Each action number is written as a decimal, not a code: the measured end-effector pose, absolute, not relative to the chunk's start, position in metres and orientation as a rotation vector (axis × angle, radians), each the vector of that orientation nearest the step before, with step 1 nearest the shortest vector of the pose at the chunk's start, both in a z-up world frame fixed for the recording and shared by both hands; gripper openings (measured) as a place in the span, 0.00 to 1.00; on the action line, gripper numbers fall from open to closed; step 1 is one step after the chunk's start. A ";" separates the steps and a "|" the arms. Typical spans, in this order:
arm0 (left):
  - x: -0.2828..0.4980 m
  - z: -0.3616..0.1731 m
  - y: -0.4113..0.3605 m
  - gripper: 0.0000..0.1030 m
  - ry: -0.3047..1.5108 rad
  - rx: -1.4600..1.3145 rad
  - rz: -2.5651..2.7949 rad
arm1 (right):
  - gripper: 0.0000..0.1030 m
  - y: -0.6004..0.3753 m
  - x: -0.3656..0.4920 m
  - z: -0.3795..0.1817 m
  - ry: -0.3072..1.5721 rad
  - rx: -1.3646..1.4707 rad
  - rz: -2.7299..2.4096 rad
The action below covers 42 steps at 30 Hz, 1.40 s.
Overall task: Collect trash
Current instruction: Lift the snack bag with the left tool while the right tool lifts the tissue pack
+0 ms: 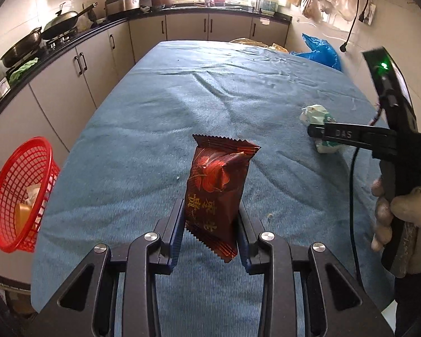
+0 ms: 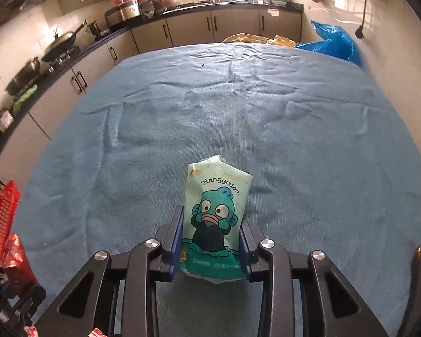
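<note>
A crinkled dark-red foil snack wrapper (image 1: 216,193) is gripped upright by the left claw (image 1: 210,224) above the blue-clothed tabletop (image 1: 182,106). A pale-green cartoon-printed tissue pack (image 2: 214,221) is clamped in the right claw (image 2: 212,241). A red plastic mesh basket (image 1: 19,193) sits at the tabletop's left edge.

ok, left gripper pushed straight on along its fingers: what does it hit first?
Likely the blue cloth on the table. The left gripper, holding the red wrapper, points down onto bare cloth; depth unclear.

L claw (image 1: 210,224) clamped on red wrapper (image 1: 219,191), angled down. R claw (image 2: 212,241) gripping green tissue pack (image 2: 216,210); gloved hand (image 1: 401,219) on handle.
</note>
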<state>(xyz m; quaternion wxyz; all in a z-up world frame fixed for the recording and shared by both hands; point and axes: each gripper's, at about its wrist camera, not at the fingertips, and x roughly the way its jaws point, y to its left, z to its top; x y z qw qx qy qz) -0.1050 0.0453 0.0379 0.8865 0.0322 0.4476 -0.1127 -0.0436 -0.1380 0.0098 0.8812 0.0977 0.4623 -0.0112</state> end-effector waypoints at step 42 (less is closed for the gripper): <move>-0.179 0.062 0.083 0.31 0.826 0.049 -0.081 | 0.35 -0.064 -0.167 0.062 0.774 0.143 0.249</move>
